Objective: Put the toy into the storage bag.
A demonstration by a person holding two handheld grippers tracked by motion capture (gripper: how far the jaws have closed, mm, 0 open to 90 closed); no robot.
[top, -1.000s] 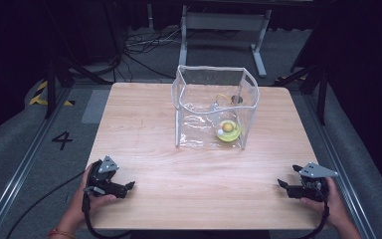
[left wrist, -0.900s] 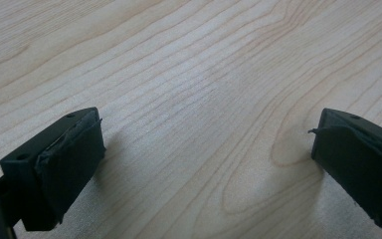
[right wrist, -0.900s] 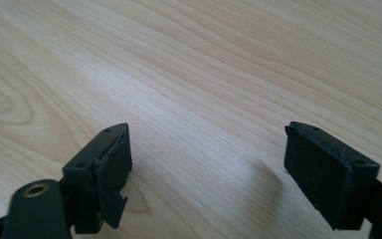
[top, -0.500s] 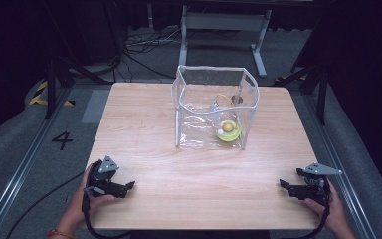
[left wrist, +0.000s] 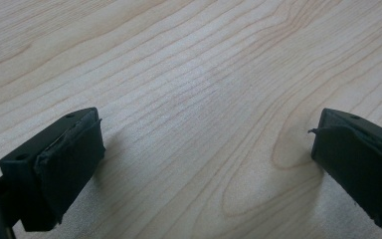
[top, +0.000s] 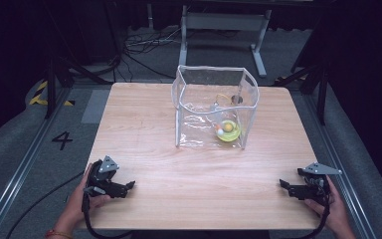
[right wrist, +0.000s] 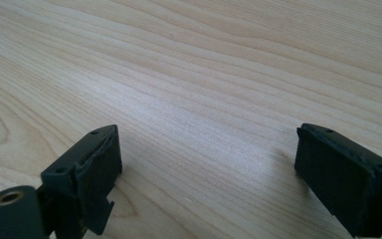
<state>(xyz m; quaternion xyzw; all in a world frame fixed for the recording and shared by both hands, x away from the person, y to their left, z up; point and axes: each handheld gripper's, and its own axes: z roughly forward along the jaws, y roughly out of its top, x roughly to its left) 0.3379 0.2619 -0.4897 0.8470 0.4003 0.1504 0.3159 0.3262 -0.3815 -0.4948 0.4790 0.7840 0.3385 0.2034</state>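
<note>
A person is sitting at a light wooden table (top: 199,164) and is holding 2 tongs, 1 in each hand. The left tongs (top: 125,188) are lying at the near left corner of the table, gripped by the left hand (top: 82,201), and their jaws are pointing to the right. In the left gripper view the left tongs (left wrist: 206,154) are standing released — the 2 black jaws are wide apart, with nothing but bare wood grain between them. The right tongs (top: 284,186) are resting at the near right corner, held by the right hand (top: 335,211), with the jaws pointing to the left. In the right gripper view the right tongs (right wrist: 206,159) are also released, the jaws spread far from each other above the wood.

A clear plastic container (top: 214,107) is standing upright on the far middle part of the table, well apart from both tongs. Inside it, on the bottom near the right front corner, a yellow-green ring-shaped thing (top: 229,132) is lying, and a small pale ball (top: 221,132) is sitting on it — what else is inside I cannot tell.
</note>
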